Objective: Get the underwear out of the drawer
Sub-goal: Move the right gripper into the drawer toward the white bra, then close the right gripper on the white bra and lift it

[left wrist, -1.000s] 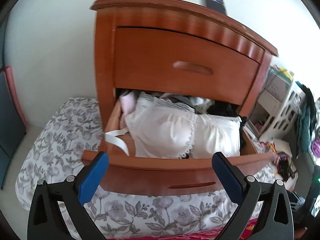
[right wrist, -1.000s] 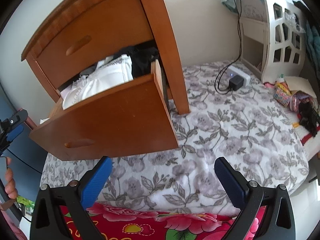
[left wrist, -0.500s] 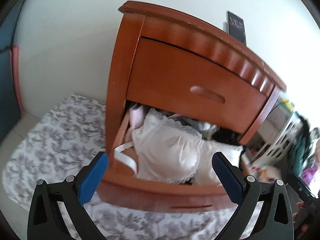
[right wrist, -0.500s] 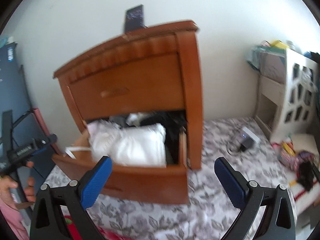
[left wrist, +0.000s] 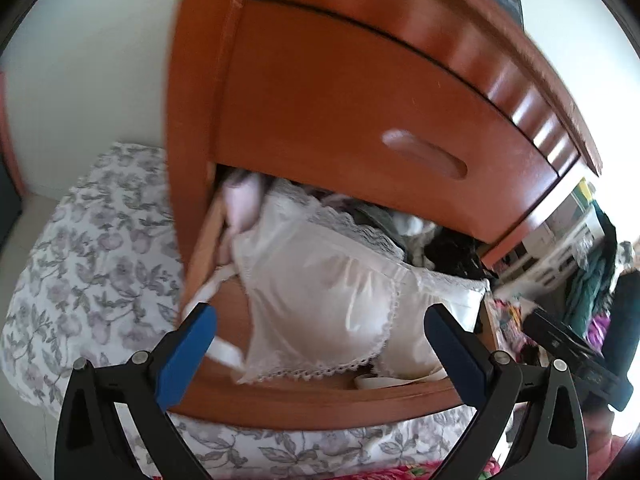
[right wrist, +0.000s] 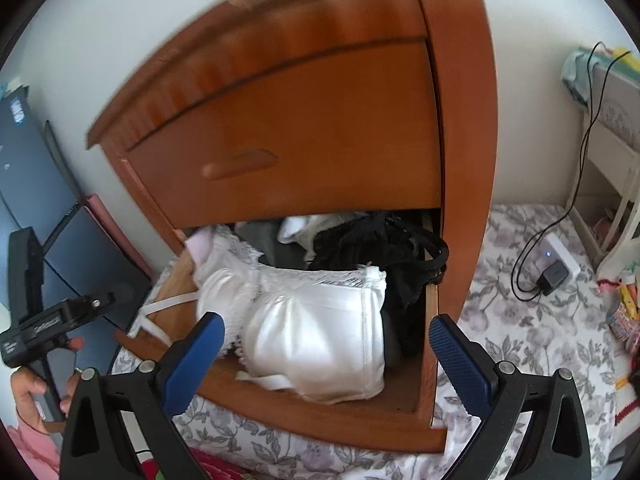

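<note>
**Both grippers close in on the open drawer**

A second ago the right gripper (right wrist: pixel 326 354) pointed mostly at the flowered bedspread (right wrist: pixel 532 320), with the drawer (right wrist: pixel 304 412) off to one side; now it faces straight into the drawer, and the white bra (right wrist: pixel 316 336) fills the space between its blue fingers (right wrist: pixel 194 360). The jaws are spread wide and hold nothing. The left gripper (left wrist: pixel 320 352) has also come nearer: the nightstand (left wrist: pixel 360 100) looms larger and tilts in its view, and the picture is blurred. Its fingers are likewise wide apart and empty, with the white bra (left wrist: pixel 320 300) between them.

The bra lies on top of the heap at the front of the lower drawer, a strap trailing over the drawer's side. Behind it sit black garments (right wrist: pixel 372 244) and a pale pink piece (right wrist: pixel 200 246) (the rest is too jumbled to make out). The upper drawer (right wrist: pixel 288 140) is shut. At the left edge of the right view a hand (right wrist: pixel 28 400) grips the other tool's handle.
</note>
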`<state>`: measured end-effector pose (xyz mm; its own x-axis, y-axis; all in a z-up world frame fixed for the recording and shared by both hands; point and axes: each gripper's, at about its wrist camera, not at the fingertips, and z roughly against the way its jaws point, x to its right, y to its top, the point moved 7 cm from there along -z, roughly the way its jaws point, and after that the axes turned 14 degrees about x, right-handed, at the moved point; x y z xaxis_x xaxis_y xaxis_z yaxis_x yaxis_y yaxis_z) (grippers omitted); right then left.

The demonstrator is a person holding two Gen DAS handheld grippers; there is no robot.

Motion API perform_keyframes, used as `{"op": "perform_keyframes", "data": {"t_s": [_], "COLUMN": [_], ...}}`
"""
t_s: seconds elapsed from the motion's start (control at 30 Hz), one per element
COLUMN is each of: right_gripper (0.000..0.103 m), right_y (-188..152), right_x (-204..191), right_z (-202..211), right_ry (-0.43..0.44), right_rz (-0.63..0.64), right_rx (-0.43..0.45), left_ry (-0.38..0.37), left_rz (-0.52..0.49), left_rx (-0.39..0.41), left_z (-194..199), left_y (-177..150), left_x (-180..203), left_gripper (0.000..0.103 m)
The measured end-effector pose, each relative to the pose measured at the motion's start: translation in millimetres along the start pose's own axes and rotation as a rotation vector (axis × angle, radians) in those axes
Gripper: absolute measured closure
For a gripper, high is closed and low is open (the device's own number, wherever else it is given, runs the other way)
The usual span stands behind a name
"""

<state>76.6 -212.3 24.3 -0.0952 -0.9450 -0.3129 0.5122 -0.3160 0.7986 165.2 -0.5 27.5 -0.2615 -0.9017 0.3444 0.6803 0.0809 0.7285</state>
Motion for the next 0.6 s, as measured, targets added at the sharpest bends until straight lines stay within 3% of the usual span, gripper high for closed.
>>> {"op": "perform_keyframes", "data": {"t_s": [0.13,0.23,0.47,0.53,0.6], "right_gripper": [0.002,0.011,0.027,0.037,0.037], "right_y": [-3.0,-6.2,-11.8,-13.6,-14.6], "right_x": [10.2,17.4,24.7,26.4,28.4], "right_z": [-22.7,-39.2,-69.3,-75.7,-80.7], "right_ry": [-0.026,-0.034,-0.022,0.002,0.015], "right_rz": [-0.004,-0.016,-0.015,-0.034,-0.046], "right_rx": [-0.078,-0.125,-0.193,-0.212,-0.224], "left_ry": [0.010,0.015,-0.012,-0.017,-0.004], "left_rz": [0.012,0.033,0.034,0.036,0.026], "left_rx": [-0.106,-0.166,-0.225,-0.244,-0.261], "left_z": [-30.0,-50.3,-73.7,-81.6,-88.8], "left_y": [3.3,8.6,6.0,2.0,-0.8], "left_x": [-5.8,-14.4,-13.8,-10.5,-7.6], "left_gripper": [0.000,0.000,0.000,0.000,0.000]}}
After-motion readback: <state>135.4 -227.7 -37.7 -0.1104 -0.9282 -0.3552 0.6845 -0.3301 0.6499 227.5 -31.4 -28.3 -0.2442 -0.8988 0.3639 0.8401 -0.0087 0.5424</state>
